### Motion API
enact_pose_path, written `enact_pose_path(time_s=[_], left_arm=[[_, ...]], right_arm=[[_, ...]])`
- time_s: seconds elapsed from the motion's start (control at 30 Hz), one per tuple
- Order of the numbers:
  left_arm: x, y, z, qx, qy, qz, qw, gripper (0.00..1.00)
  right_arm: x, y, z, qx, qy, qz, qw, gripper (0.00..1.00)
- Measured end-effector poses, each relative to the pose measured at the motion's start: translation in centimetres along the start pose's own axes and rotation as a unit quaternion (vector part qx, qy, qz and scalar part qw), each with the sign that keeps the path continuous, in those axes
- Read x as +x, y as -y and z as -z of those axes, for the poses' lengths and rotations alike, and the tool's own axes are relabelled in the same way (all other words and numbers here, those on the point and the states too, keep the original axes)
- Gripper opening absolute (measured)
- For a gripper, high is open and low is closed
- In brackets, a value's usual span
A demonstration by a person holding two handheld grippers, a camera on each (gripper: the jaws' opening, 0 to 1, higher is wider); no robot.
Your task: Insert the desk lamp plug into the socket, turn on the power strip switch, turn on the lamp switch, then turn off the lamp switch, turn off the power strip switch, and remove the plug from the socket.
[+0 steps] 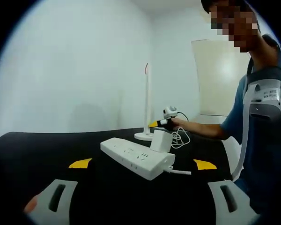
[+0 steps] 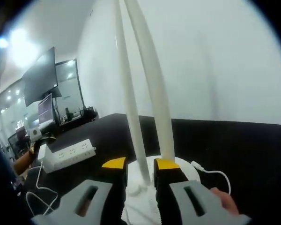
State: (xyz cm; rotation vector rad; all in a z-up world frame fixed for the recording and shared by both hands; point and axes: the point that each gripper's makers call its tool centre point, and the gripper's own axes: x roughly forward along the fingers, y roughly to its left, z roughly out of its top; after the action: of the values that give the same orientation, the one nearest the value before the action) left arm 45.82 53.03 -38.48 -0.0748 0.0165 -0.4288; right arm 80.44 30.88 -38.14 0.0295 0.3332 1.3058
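Note:
The white power strip (image 1: 138, 157) lies on the black table, with the lamp's white plug (image 1: 160, 139) standing in a socket at its far end. My left gripper (image 1: 143, 164) is open, its jaws wide on either side of the strip and apart from it. Behind stands the thin white desk lamp (image 1: 146, 101), with my right gripper (image 1: 163, 123) at its round base. In the right gripper view, my right gripper (image 2: 140, 164) hangs over the lamp base (image 2: 189, 172), jaws a narrow gap apart; one lamp stem (image 2: 131, 117) shows through the gap, untouched. The power strip (image 2: 68, 153) lies left.
The white lamp cable (image 1: 180, 139) coils beside the plug; the strip's own cable (image 1: 180, 172) leads right. The person (image 1: 260, 131) stands close at the table's right edge. A white wall (image 1: 84, 70) backs the table. Monitors (image 2: 42, 79) stand far left.

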Motion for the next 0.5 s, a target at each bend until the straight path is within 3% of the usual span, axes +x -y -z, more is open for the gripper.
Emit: enact_pose_path(time_s=[0.2, 0.5], left_arm=[[0.0, -0.1, 0.09, 0.0, -0.002, 0.0, 1.0, 0.81], [-0.01, -0.04, 0.08, -0.001, -0.002, -0.001, 1.0, 0.8]], right_arm=[[0.66, -0.04, 0.18, -0.003, -0.004, -0.01, 0.9999, 0.23], [0.86, -0.06, 0.07, 0.003, 0.003, -0.014, 0.9999, 0.14]])
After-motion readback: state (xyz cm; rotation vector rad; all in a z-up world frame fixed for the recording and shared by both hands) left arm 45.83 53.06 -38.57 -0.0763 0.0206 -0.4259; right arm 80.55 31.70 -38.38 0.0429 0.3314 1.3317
